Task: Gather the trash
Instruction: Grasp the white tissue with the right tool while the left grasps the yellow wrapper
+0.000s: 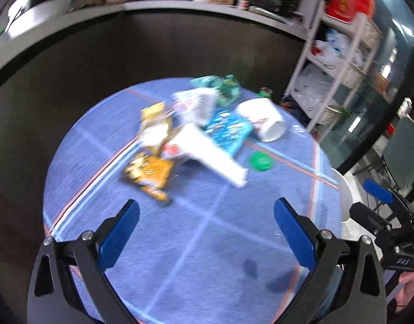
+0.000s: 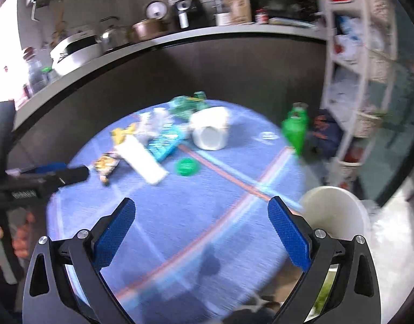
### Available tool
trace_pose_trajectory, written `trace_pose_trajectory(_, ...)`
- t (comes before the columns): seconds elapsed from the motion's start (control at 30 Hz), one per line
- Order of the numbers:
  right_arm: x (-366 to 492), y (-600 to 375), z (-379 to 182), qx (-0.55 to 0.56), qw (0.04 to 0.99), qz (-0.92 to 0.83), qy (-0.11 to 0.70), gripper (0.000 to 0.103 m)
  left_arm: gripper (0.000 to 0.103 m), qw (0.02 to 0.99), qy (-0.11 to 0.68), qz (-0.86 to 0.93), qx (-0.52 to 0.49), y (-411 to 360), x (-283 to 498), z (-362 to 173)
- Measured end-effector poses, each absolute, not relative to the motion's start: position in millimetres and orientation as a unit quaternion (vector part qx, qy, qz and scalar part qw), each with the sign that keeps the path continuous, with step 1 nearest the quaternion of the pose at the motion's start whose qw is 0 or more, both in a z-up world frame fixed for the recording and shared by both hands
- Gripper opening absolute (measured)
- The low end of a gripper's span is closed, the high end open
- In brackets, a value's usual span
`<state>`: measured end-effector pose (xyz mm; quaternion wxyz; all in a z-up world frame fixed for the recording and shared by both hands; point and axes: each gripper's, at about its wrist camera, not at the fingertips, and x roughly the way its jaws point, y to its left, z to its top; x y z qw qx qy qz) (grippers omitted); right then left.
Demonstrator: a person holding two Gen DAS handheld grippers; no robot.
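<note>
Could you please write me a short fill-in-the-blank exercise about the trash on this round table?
1. The small round lid lying alone on the tablecloth is ____ in colour.
2. The white paper cup lies on its ____.
3. Both the left gripper and the right gripper have their fingers ____, holding nothing.
4. The white bin stands off the table's ____ edge.

Missing words: green; side; open; right

A blue round tablecloth (image 1: pixel 163 243) with red and pale stripes carries a green lid (image 1: pixel 261 161), white cup (image 1: pixel 263 120), yellow wrapper (image 1: pixel 150 171) and teal packet (image 1: pixel 228 131).
</note>
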<state>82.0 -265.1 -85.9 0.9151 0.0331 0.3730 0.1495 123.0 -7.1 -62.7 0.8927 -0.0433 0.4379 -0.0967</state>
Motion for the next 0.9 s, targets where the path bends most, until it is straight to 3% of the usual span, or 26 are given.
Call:
trace_pose_trajectory(0.3,145,-177,-111,-0.047,0.884,0.234,0.402,0.092,0.099,0.887,0.448,-0.091,-0.055,47,144,-85)
trace_pose_trajectory(0.37,162,-164,-122,-0.068,0.876,0.234,0.417,0.073,0.097,0.884,0.453,-0.102,-0.061,50,150,-88)
trace_pose_trajectory(0.43,176,-155,-132,-0.082,0.871,0.234,0.425,0.066,0.092,0.881,0.455,-0.115,-0.062,53,157,-93)
trace_pose_trajectory(0.63,201,-141,-151,-0.116,0.865,0.222,0.434,0.061,0.089,0.875,0.465,-0.122,-0.053,52,179,-107)
trace_pose_trajectory(0.7,206,-141,-154,-0.113,0.863,0.224,0.439,0.045,0.089,0.874,0.469,-0.118,-0.057,54,189,-112)
trace_pose_trajectory(0.73,206,-142,-154,-0.11,0.861,0.224,0.442,0.019,0.089,0.874,0.468,-0.119,-0.059,55,193,-112)
trace_pose_trajectory(0.77,203,-144,-152,-0.107,0.864,0.224,0.439,0.012,0.089,0.875,0.466,-0.121,-0.06,58,197,-113)
trace_pose_trajectory(0.9,183,-154,-138,-0.099,0.871,0.224,0.425,0.009,0.091,0.874,0.463,-0.135,-0.057,62,215,-113)
